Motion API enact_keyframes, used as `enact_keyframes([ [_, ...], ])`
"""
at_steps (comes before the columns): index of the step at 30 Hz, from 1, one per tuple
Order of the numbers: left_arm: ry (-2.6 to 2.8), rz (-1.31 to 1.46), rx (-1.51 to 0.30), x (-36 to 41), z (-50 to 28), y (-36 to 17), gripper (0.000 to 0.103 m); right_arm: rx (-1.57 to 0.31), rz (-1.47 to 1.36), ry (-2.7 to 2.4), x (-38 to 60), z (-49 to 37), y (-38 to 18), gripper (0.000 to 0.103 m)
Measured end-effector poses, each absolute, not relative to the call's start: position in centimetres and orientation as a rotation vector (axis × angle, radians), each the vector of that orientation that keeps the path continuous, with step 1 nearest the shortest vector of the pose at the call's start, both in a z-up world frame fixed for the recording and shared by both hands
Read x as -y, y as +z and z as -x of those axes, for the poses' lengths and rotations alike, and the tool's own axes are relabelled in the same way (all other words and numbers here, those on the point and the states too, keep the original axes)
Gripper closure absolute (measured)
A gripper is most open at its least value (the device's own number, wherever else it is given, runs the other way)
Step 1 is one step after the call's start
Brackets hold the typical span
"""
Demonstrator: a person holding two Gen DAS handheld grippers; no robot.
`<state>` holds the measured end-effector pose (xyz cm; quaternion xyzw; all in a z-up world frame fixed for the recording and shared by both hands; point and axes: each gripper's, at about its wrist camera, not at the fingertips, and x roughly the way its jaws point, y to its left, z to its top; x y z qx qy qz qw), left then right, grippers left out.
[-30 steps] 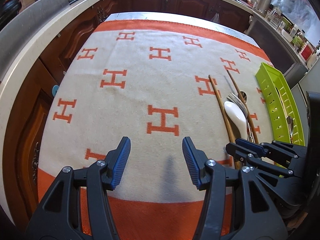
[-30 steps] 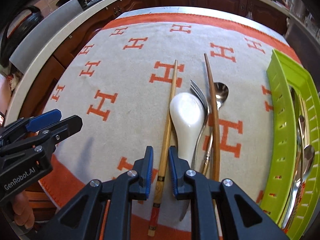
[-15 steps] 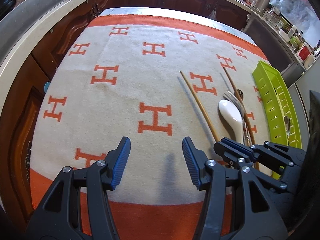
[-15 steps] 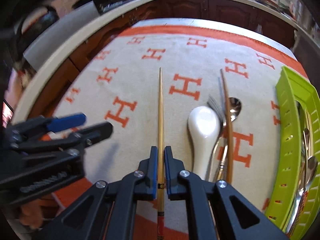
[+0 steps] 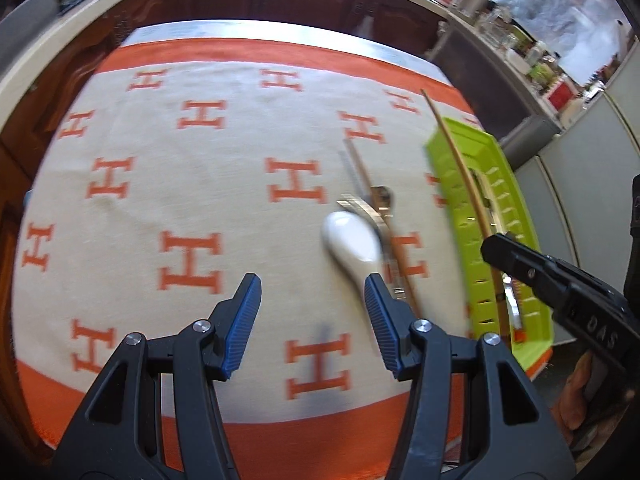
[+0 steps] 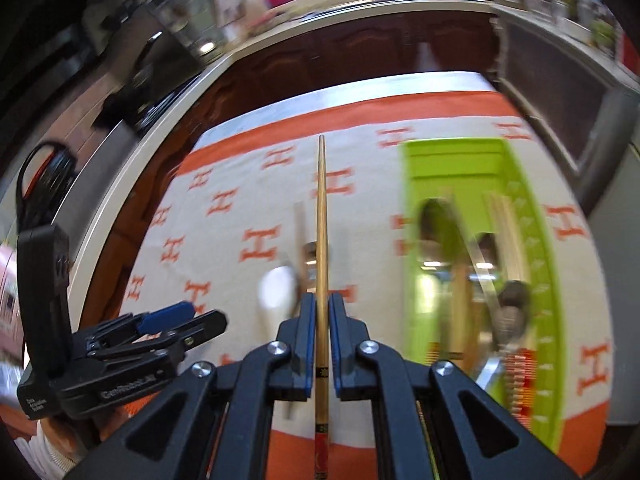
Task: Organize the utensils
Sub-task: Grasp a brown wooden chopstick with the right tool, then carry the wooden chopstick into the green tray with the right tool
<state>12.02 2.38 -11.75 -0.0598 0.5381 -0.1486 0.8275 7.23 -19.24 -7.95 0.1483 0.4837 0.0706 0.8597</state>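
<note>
Right tool (image 6: 319, 320) is clamped on a chopstick (image 6: 321, 216), gripped low on the shaft near the decorated butt so the long tapered end runs straight out ahead of the fingers. That keeps the stick in line with the tool, easy to aim lengthwise. In the left view the stick hangs over the green tray (image 5: 516, 240), clear of the cloth (image 5: 200, 184); looks like carry phase, drop not yet done. The tray sits at the right edge of the worktop and already holds cutlery, blurred, so I can't sort out the pieces. Its slots run the same way as the stick, likely why the stick is held lengthwise.

Left tool (image 5: 308, 320) is about half open with nothing between the pads, hovering over the cloth just short of the white spoon (image 5: 352, 240). Next to the spoon lie a fork (image 5: 360, 210), a metal spoon (image 5: 382, 196) and a second chopstick (image 5: 372, 196), bunched and overlapping. Probably staging for the next pick; the overlap could drag neighbours along.
</note>
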Motion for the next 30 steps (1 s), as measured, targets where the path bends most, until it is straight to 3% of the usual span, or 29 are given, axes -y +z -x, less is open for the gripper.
enact_keyframes([
  [5,-0.390,0.182,-1.192,0.4,-12.9,-11.7,0.053,-1.020,-0.353,0.047,23.4,-6.7,-8.3,0.096],
  [10,-0.380,0.183,-1.242,3.0,-14.2,-12.3,0.061,-1.029,-0.385,-0.002,25.8,-6.2,-8.8,0.096],
  [30,-0.226,0.086,-1.327,7.3,-16.3,-14.6,0.081,-1.001,-0.460,0.097,27.3,-5.7,-9.1,0.096],
])
